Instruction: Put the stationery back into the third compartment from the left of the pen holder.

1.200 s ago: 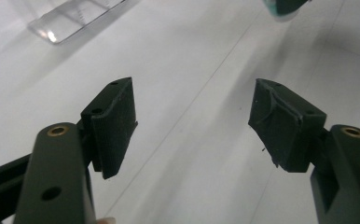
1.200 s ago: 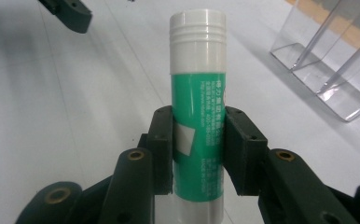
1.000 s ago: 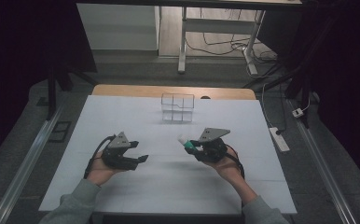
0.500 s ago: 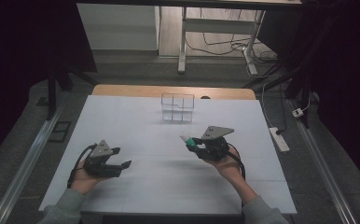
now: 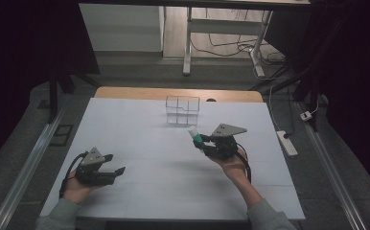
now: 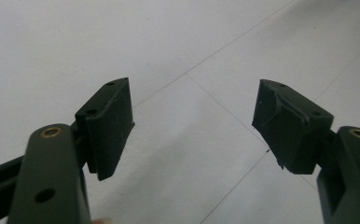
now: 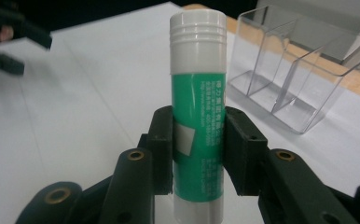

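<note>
Currently: glue stick (image 7: 198,121) clamped upright in right gripper (image 7: 198,149), above table (image 5: 140,124), near clear organizer (image 5: 182,110). Left gripper (image 6: 194,126) wide, empty. Risk: grip sits low, stick could tilt, catching divider.

The white surface (image 5: 140,120) is edged by a wooden strip (image 5: 125,93) at the far side. Dark grey floor (image 5: 25,139) surrounds it, with metal rails (image 5: 27,165) along both sides. Beyond stand a white desk frame (image 5: 188,43), loose cables (image 5: 231,45), and a power strip (image 5: 287,143) at right. The room margins are dark.
</note>
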